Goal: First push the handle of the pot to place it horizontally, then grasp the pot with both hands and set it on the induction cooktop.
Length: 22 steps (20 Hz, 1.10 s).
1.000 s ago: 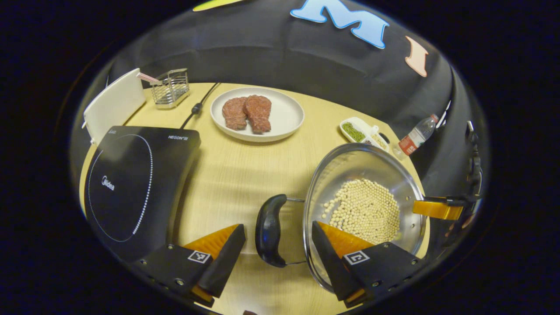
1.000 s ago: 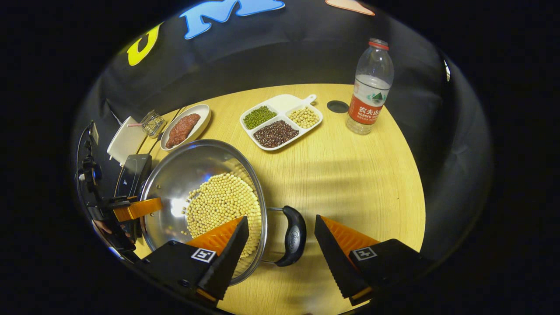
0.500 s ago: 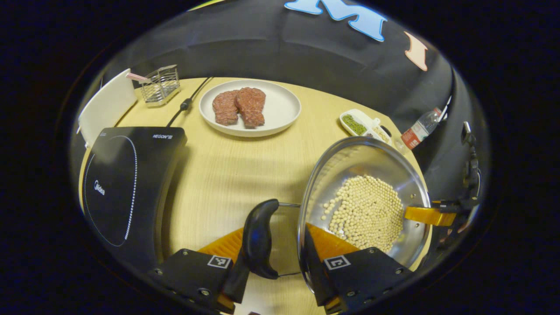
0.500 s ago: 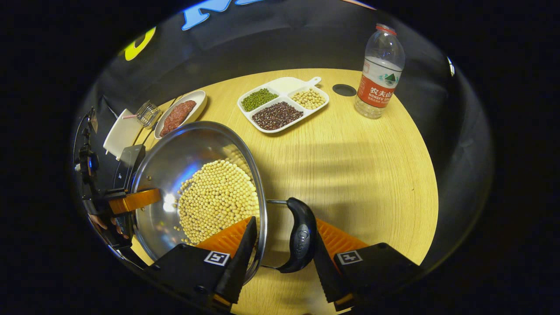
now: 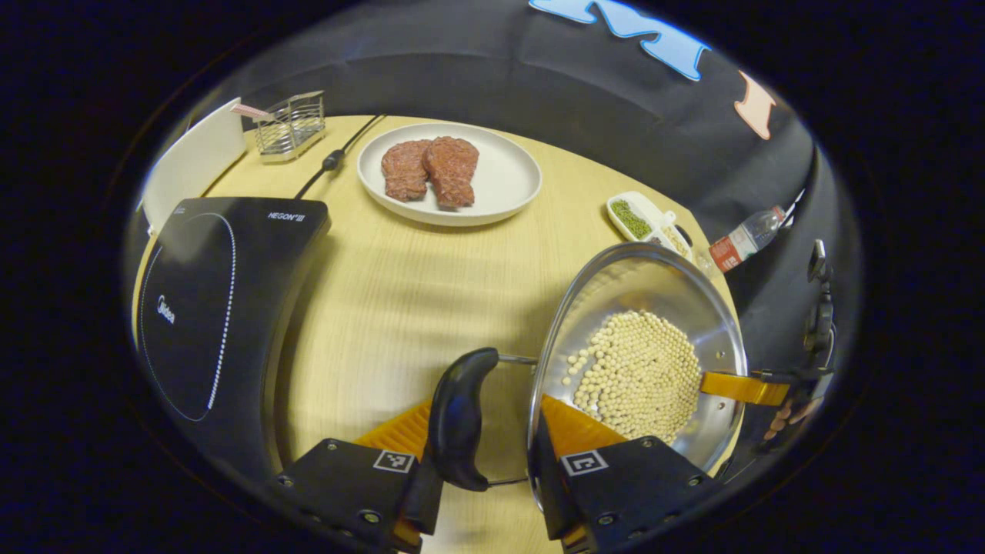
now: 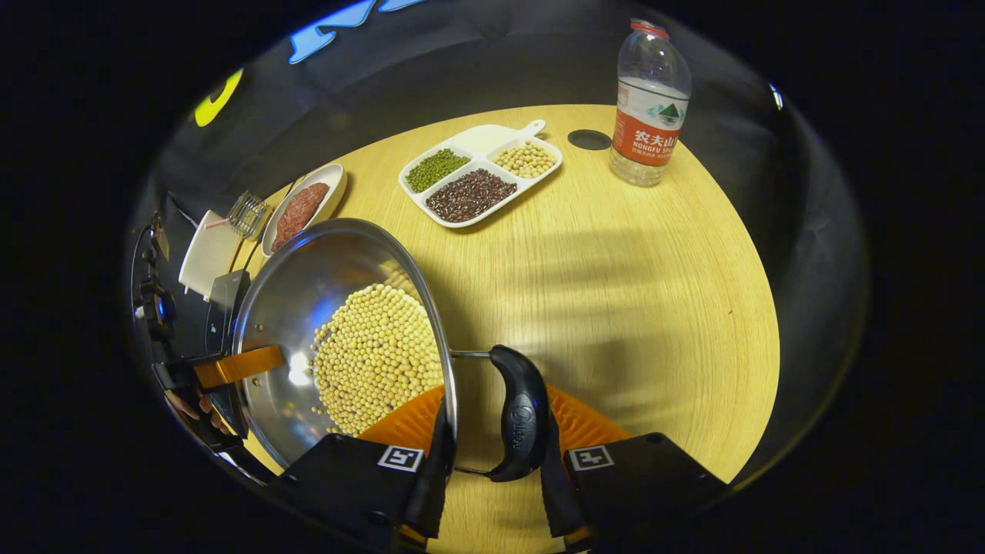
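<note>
A steel pot (image 5: 677,308) holds a heap of pale soybeans (image 5: 635,369) and has a black side handle (image 5: 458,415) at each end. My left gripper (image 5: 483,481) is shut across one handle, with one finger outside the black grip and the other inside the pot rim. My right gripper (image 6: 489,469) is shut the same way on the opposite handle (image 6: 523,412). Each gripper's inner finger shows at the far rim in the other view: the right gripper (image 5: 742,388) and the left gripper (image 6: 238,365). The black induction cooktop (image 5: 215,308) lies to the left of the pot.
A white plate with two raw steaks (image 5: 450,173) sits behind the cooktop, beside a cable (image 5: 331,161), a wire rack (image 5: 288,127) and a white board (image 5: 192,158). A divided tray of beans (image 6: 477,173) and a water bottle (image 6: 646,104) stand at the table's far side.
Both grippers went from open beside the handles to shut on them. Both views have since shifted slightly, and the pot sits a little differently against the table.
</note>
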### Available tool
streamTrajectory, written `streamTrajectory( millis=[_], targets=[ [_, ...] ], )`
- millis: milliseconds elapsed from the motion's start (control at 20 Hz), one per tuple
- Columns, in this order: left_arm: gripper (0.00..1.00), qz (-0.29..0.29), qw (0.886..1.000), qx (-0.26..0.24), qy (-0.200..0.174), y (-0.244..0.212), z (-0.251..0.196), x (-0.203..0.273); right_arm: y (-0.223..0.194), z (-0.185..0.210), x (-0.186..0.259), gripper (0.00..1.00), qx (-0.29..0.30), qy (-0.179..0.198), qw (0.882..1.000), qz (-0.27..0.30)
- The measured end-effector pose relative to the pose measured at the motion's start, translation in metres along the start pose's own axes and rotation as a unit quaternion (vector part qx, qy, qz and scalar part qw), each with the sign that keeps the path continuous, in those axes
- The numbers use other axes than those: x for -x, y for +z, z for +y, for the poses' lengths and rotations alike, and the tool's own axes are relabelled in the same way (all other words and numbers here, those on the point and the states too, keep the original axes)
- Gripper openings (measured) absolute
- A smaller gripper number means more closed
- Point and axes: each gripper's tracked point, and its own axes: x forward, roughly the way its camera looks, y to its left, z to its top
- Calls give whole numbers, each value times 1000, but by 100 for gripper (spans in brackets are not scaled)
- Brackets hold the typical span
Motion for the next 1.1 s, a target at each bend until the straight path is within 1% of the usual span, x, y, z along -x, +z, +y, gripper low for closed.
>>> streamTrajectory(
  millis=[50,100,150,200,250,300,350,400,450,500,550,600,700,750,800,850,900,950,1000,1050,1100],
  targets=[
    [54,1,1000,1,-1,0,0,0,0,0,0,54,1,-2,1000,1],
    [54,1,1000,3,-1,-1,0,0,-1,0,1,54,4,-4,1000,0],
    [52,2,1000,3,-3,-1,1,0,-1,1,2,51,5,-6,1000,-1],
    [52,3,1000,6,-4,-2,0,0,-2,2,4,54,7,-7,1000,-2],
    [52,5,1000,10,-6,-1,1,1,-1,3,6,54,10,-9,1000,-6],
    [49,5,1000,14,-7,0,2,1,-3,4,10,54,13,-10,1000,-7],
    [52,4,1000,16,-9,2,2,2,-3,6,16,51,14,-11,1000,-8],
    [53,1,1000,14,-11,4,4,1,-5,9,22,51,15,-12,1000,-10],
    [48,-3,1000,12,-13,5,5,1,-7,13,28,51,16,-13,1000,-12],
    [49,-6,1000,11,-14,5,4,0,-8,17,34,51,17,-14,1000,-16],
    [53,-9,1000,9,-17,6,5,1,-9,21,41,51,17,-15,1000,-20],
    [53,-12,1000,8,-18,4,5,-1,-10,25,47,51,18,-16,999,-24],
    [53,-21,1000,2,-22,6,5,-2,-16,36,62,51,17,-19,999,-32],
    [52,-27,999,-1,-23,7,6,-1,-20,42,69,54,14,-19,999,-36],
    [56,-34,999,-5,-25,9,6,-2,-26,49,76,51,12,-20,999,-40],
    [52,-39,999,-9,-27,10,7,-2,-32,55,84,51,9,-21,999,-44],
    [56,-43,999,-14,-30,11,7,-2,-38,63,92,51,6,-23,999,-47],
    [56,-45,998,-17,-33,12,9,-2,-44,70,98,54,4,-25,998,-51],
    [52,-45,998,-19,-34,11,10,-2,-51,79,104,54,3,-26,998,-54],
    [48,-47,998,-19,-36,11,11,-2,-58,89,108,51,4,-27,998,-55],
    [48,-48,998,-19,-35,12,11,-1,-63,99,111,54,3,-27,998,-57]
  ],
)
